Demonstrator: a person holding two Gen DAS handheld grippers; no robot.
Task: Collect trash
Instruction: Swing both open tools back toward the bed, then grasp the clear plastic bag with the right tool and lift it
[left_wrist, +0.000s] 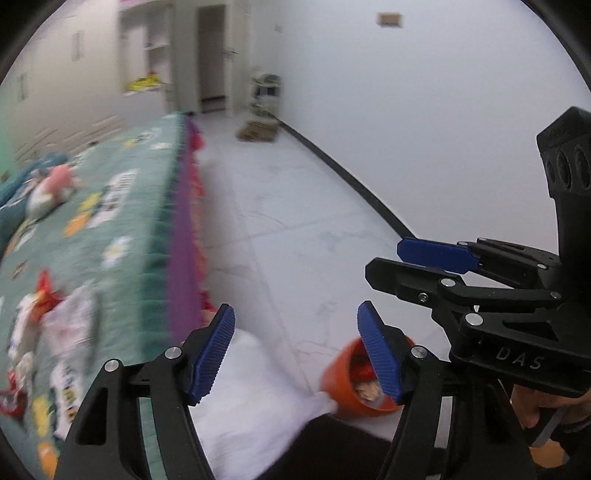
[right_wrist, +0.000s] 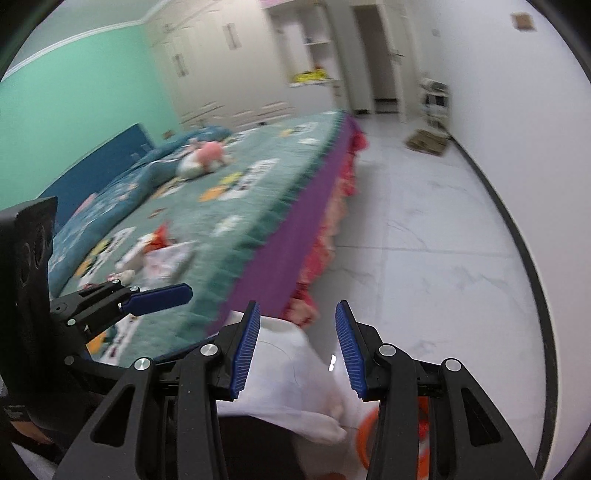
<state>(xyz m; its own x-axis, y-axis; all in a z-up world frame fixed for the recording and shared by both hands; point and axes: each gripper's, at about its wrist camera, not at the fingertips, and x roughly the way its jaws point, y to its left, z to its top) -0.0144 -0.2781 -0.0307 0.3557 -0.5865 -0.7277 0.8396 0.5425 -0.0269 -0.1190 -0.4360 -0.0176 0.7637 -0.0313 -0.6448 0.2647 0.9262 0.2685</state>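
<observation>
Red and white wrappers and crumpled paper (left_wrist: 44, 310) (right_wrist: 159, 251) lie on the green quilted bed (left_wrist: 122, 221) (right_wrist: 258, 192). An orange bin (left_wrist: 343, 384) (right_wrist: 367, 432) with scraps inside sits low on the white floor, partly hidden by the fingers. My left gripper (left_wrist: 297, 352) is open, with nothing between its blue pads. My right gripper (right_wrist: 297, 350) is also open and empty, hovering over the person's white garment (right_wrist: 295, 376). In the left wrist view the right gripper (left_wrist: 410, 264) is at the right, above the bin. Both grippers are beside the bed edge, apart from the trash.
A pink plush toy (right_wrist: 208, 155) and blue bedding lie near the blue headboard (right_wrist: 110, 158). Flattened cardboard (right_wrist: 428, 142) and a white cart (right_wrist: 436, 98) stand by the far wall. A purple and red bed skirt (right_wrist: 295, 229) hangs down to the floor. Wardrobes and a doorway are at the back.
</observation>
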